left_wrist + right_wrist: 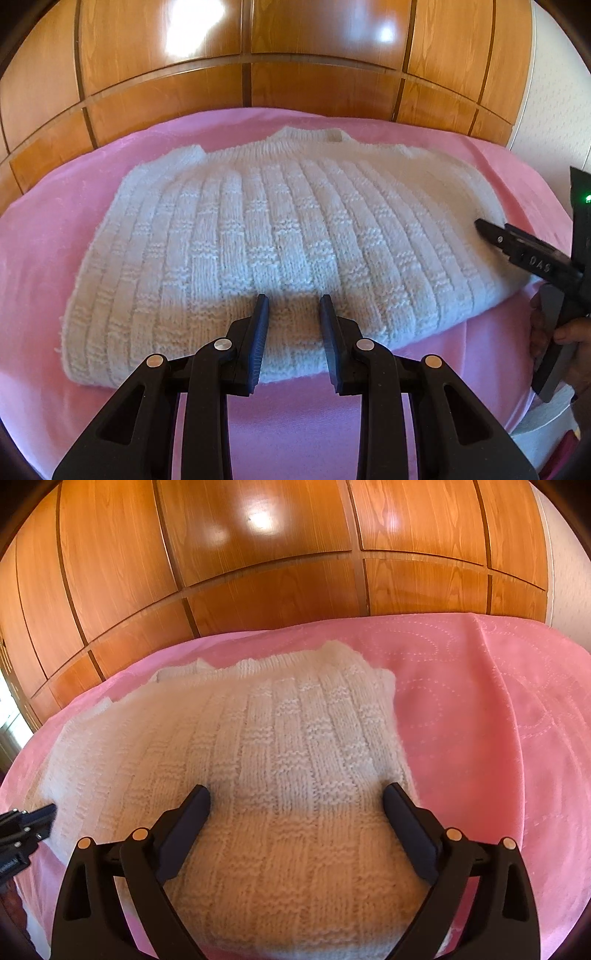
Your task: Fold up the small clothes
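Note:
A white knitted sweater (273, 240) lies flat on a pink bedspread (44, 236), collar at the far side, sleeves not showing. My left gripper (293, 301) is open and empty, its tips over the sweater's near hem. My right gripper (295, 794) is open wide over the sweater (288, 746) near its right edge, holding nothing. The right gripper also shows at the right edge of the left wrist view (484, 225), its tip over the sweater's right side. The left gripper's tip shows at the left edge of the right wrist view (44, 812).
A wooden panelled wardrobe (258, 55) stands right behind the bed. The pink bedspread (498, 720) extends to the right of the sweater. A white wall (554, 103) is at the far right.

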Action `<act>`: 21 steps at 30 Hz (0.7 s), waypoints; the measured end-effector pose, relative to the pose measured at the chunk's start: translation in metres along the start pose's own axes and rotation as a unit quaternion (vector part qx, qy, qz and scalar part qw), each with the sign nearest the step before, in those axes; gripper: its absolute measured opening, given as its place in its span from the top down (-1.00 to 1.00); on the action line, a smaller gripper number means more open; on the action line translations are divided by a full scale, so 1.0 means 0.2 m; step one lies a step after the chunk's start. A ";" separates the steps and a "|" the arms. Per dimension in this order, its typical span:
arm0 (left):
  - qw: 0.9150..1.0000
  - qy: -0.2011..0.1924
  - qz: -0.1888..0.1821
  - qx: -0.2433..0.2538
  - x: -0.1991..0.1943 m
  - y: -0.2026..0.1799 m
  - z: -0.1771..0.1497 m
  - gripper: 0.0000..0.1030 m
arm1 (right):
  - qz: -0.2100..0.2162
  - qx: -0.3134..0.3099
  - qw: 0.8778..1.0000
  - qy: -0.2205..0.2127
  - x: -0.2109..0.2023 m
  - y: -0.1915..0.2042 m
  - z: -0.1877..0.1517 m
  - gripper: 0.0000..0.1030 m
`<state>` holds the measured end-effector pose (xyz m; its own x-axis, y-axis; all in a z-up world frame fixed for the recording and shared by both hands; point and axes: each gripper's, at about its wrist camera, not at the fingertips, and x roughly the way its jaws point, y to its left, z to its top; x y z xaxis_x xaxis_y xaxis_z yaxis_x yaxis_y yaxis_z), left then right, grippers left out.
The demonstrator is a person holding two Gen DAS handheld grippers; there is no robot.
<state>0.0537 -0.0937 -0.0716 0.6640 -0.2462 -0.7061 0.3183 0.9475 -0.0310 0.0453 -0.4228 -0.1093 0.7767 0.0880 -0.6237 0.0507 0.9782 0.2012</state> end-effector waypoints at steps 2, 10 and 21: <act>1.000 0.000 0.002 0.000 0.01 0.00 0.00 0.49 | 0.001 0.000 1.000 0.000 0.00 0.00 0.00 -0.86; 1.000 0.002 0.006 -0.008 0.00 0.00 0.01 0.44 | -0.006 -0.007 1.000 0.012 0.00 0.02 0.01 -0.89; 0.997 -0.014 -0.039 -0.060 -0.09 0.11 0.03 0.33 | 0.042 0.062 0.997 0.018 -0.18 -0.12 0.17 -0.92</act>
<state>0.0532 -0.0708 -0.0560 0.6594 -0.3242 -0.6783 0.2871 0.9425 -0.1713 0.0372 -0.4558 -0.0657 0.7588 0.1773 -0.6267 0.0658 0.9364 0.3446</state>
